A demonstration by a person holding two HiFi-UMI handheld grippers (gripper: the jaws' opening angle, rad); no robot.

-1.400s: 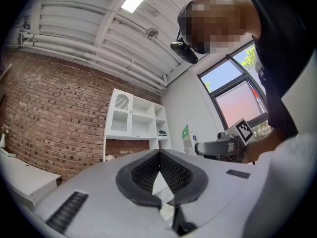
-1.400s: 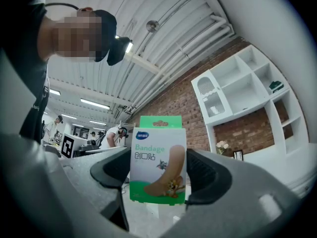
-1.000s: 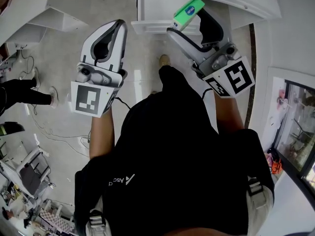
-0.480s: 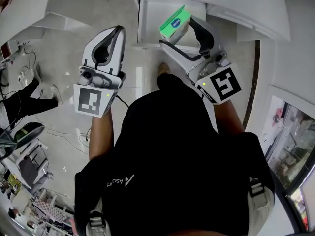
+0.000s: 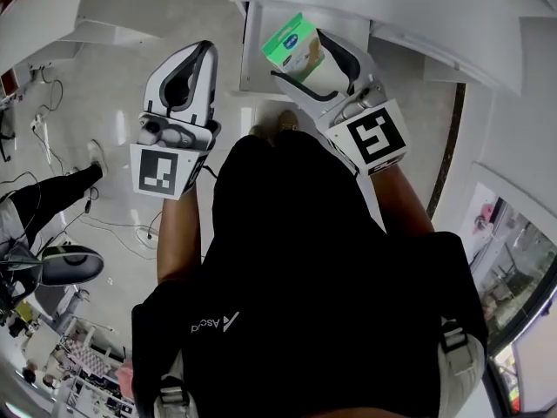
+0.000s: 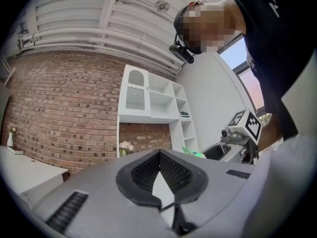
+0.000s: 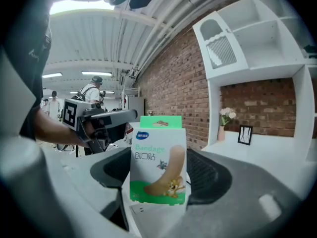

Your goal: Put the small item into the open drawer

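A green and white bandage box (image 5: 293,46) (image 7: 158,166) stands upright between the jaws of my right gripper (image 5: 306,52) (image 7: 159,182), which is shut on it. In the head view the box hangs over the white open drawer (image 5: 251,59) at the top middle. My left gripper (image 5: 205,52) (image 6: 159,152) is to the left of the drawer, over the floor, with its black pads meeting at the tips and nothing between them. In the left gripper view the right gripper (image 6: 239,135) and a green edge of the box (image 6: 194,154) show at the right.
White cabinet units (image 5: 52,16) lie at the upper left and white furniture (image 5: 509,68) at the right. Another person's leg (image 5: 48,194), cables and a chair base (image 5: 65,264) are on the floor at the left. My shoe (image 5: 287,122) is just below the drawer.
My right gripper has carried the bandage box to the left, from the drawer's right corner to over its inside. The left gripper has stayed nearly where it was.
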